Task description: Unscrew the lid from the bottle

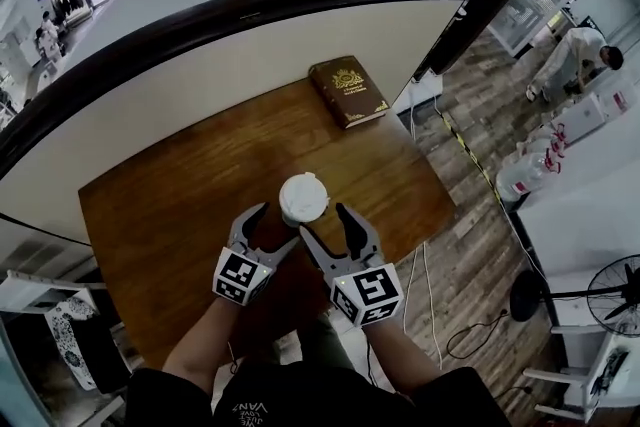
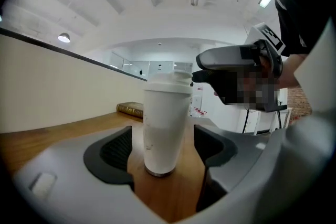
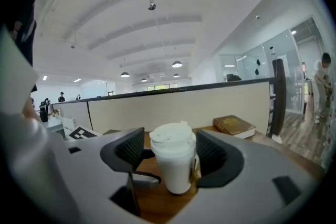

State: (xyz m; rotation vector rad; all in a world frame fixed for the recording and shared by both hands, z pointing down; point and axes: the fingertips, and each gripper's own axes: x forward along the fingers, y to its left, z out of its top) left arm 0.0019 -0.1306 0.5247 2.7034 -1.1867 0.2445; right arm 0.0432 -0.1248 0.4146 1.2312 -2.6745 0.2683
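Note:
A white bottle with a white lid stands upright on the wooden table, near its front edge. My left gripper reaches it from the lower left and my right gripper from the lower right. In the left gripper view the bottle stands between the left gripper's dark pads with a gap on each side. In the right gripper view the lid and the bottle's body sit between the right gripper's pads, untouched. Both grippers are open.
A brown book lies at the table's far right corner. A cream partition with a dark rail runs behind the table. The table's right edge drops to a wood floor with cables, and a fan stands further right.

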